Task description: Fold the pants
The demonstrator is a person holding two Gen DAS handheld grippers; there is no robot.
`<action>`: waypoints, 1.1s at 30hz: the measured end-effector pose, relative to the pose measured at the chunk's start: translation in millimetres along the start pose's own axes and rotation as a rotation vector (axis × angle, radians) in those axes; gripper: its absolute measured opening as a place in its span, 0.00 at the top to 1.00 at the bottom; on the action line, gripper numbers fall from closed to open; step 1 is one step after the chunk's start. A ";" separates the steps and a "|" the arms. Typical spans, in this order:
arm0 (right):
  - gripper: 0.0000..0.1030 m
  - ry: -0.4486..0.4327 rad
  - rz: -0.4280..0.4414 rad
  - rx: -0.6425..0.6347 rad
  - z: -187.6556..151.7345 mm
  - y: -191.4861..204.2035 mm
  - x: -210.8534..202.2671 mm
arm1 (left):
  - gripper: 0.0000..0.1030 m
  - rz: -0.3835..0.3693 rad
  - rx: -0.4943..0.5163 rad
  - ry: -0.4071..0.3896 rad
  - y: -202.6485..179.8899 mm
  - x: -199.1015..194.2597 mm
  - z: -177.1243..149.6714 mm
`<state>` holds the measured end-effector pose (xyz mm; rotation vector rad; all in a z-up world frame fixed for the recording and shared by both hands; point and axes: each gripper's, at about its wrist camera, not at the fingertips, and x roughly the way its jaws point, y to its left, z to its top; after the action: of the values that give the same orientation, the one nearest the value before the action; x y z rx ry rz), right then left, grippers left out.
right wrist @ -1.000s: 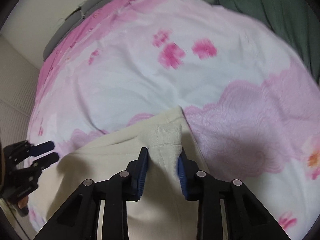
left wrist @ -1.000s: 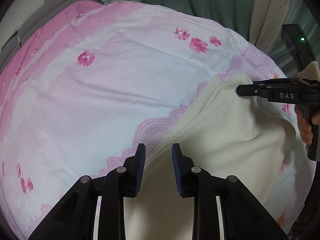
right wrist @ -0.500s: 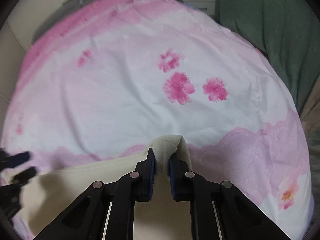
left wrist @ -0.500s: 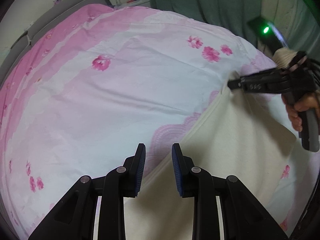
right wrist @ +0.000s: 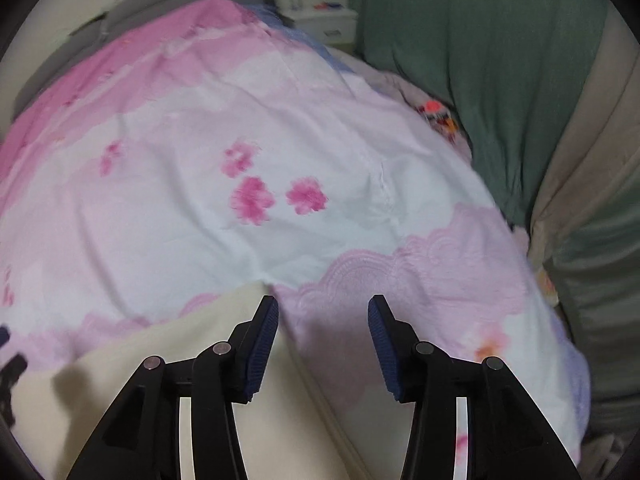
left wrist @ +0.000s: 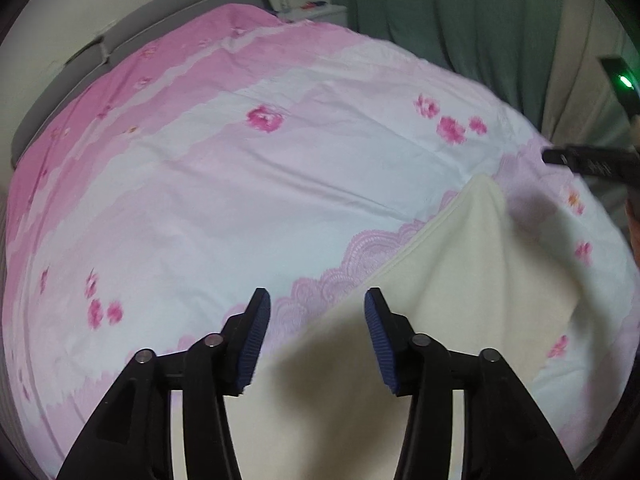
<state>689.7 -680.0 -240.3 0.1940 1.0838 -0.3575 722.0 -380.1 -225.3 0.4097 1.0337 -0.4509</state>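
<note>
Cream pants [left wrist: 440,292] lie flat on a pink and white floral bedcover [left wrist: 240,184], one corner pointing toward the far right. My left gripper [left wrist: 318,330] hovers above their left edge, its jaws opening, with no cloth between the pads. In the right wrist view the pants [right wrist: 180,360] fill the lower left. My right gripper [right wrist: 323,340] hangs over their right edge and the lace-print band, jaws opening, nothing between them. The right gripper [left wrist: 592,162] also shows at the right edge of the left wrist view, above the pants' far corner.
A grey headboard [left wrist: 132,28] runs along the far left. Green curtains [right wrist: 480,52] and a beige curtain [right wrist: 580,152] hang close beyond the bed's right edge. A white nightstand [left wrist: 316,12] with a bottle stands at the back. The left gripper's tip [right wrist: 10,356] shows at the left edge.
Both grippers let go of the pants and rose, their jaws now wider. The cloth corner that the right gripper pinched has dropped flat onto the bedcover.
</note>
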 end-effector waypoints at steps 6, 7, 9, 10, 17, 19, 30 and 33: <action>0.26 -0.101 0.111 -0.105 -40.2 30.1 -102.9 | 0.35 0.006 -0.094 -0.057 -7.5 -75.9 -39.7; 0.26 -0.110 0.129 -0.121 -48.9 37.7 -117.2 | 0.33 0.013 -0.104 -0.070 -8.6 -90.1 -50.6; 0.26 -0.134 0.165 -0.168 -70.2 56.0 -148.0 | 0.33 0.037 -0.119 -0.090 -9.9 -113.1 -73.1; 0.26 -0.141 0.186 -0.207 -85.2 67.1 -165.0 | 0.32 0.052 -0.131 -0.095 -8.9 -125.1 -87.9; 0.26 -0.115 0.325 -0.372 -152.4 120.7 -214.0 | 0.32 0.186 -0.267 -0.055 18.2 -187.9 -190.7; 0.26 -0.109 0.365 -0.414 -169.9 139.0 -225.8 | 0.32 0.215 -0.325 -0.052 29.7 -202.6 -220.6; 0.26 -0.087 0.565 -0.593 -279.0 265.4 -276.0 | 0.32 0.374 -0.650 0.064 117.1 -254.4 -401.1; 0.26 -0.063 0.589 -0.622 -314.9 305.6 -275.8 | 0.32 0.408 -0.668 0.100 138.6 -256.2 -444.2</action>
<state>429.2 -242.0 -145.6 -0.0589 0.9783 0.4983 364.3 10.4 -184.0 0.0348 1.0984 0.2872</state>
